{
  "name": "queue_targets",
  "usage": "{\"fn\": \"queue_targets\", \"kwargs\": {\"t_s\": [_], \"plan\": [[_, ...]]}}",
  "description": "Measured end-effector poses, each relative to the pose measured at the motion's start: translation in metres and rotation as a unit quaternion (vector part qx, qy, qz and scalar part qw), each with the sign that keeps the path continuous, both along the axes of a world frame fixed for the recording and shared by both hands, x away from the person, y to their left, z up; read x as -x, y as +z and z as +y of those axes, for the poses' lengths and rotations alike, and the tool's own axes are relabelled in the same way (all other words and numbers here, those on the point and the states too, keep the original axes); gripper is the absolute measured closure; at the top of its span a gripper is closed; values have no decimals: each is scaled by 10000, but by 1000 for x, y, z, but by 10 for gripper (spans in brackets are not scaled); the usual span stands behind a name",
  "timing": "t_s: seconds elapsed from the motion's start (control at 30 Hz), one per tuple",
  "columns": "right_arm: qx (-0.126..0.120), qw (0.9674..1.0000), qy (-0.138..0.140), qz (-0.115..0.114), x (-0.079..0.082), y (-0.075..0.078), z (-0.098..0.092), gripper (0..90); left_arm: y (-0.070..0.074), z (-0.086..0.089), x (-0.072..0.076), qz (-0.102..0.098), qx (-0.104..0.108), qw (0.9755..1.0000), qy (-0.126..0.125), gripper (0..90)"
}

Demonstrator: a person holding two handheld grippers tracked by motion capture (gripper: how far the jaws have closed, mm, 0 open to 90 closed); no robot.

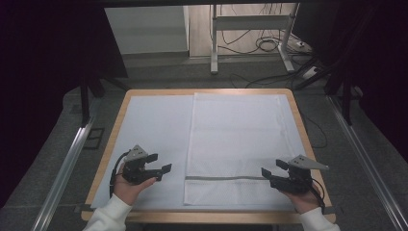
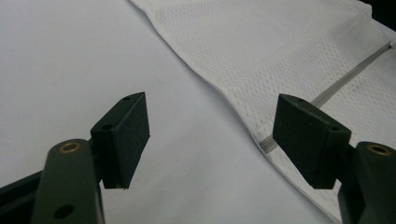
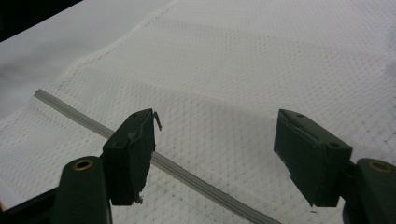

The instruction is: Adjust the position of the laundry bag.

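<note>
- Part of the scene is cut off: the person's sleeves leave the high view at its bottom edge, and the room to the left and right of the table is too dark to read.
- The mesh laundry bag (image 1: 235, 144) lies flat on the right half of the table, its far edge near the table's far edge and its near edge close to the near edge. Whether anything is inside it cannot be told — it looks flat.
- A grey zipper (image 1: 226, 178) runs across the bag near its near end; in the right gripper view the left jaw covers a stretch of it.
- The left gripper (image 1: 161, 163) sits over the near-left part of the table, just beside the bag's left edge, jaws wide apart with nothing between them.
- The right gripper (image 1: 274, 168) hovers at the bag's near-right corner, jaws likewise spread and gripping nothing — the mesh and zipper show between them.
- The table (image 1: 108, 149) has a wooden rim and carries a pale sheet (image 1: 149, 130) under the bag.
- Beyond the far edge stand a metal frame (image 1: 250, 43) and loose cables (image 1: 269, 45) on a grey floor.
</note>
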State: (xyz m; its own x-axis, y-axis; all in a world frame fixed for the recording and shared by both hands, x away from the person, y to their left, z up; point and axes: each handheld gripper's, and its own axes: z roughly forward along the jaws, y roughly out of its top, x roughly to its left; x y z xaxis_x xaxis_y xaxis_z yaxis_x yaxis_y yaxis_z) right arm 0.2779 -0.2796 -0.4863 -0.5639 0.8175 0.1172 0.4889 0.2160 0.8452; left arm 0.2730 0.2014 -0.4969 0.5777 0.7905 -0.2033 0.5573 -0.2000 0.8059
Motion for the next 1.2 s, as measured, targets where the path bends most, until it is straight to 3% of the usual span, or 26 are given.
{"fn": "queue_targets", "kwargs": {"t_s": [0.3,0.53,0.73,0.83,1.03,1.2], "plan": [[216,9998,7,-29,-2,-4,-3,283,-5,-7,-3,-86,-184,9997,109,249],[307,9994,-42,-159,5,1,1,255,0,-6,2,-221,-48,9997,118,238],[275,9996,-10,-103,-6,1,5,254,2,-4,3,6,-10,9999,119,276],[291,9996,22,-54,-11,0,9,259,3,-5,3,26,-34,9999,147,280],[268,9996,96,-77,-7,-2,12,271,5,-8,7,58,-56,9999,152,285],[290,9994,105,-167,-3,1,15,283,11,-11,6,42,43,9999,130,285]]}}
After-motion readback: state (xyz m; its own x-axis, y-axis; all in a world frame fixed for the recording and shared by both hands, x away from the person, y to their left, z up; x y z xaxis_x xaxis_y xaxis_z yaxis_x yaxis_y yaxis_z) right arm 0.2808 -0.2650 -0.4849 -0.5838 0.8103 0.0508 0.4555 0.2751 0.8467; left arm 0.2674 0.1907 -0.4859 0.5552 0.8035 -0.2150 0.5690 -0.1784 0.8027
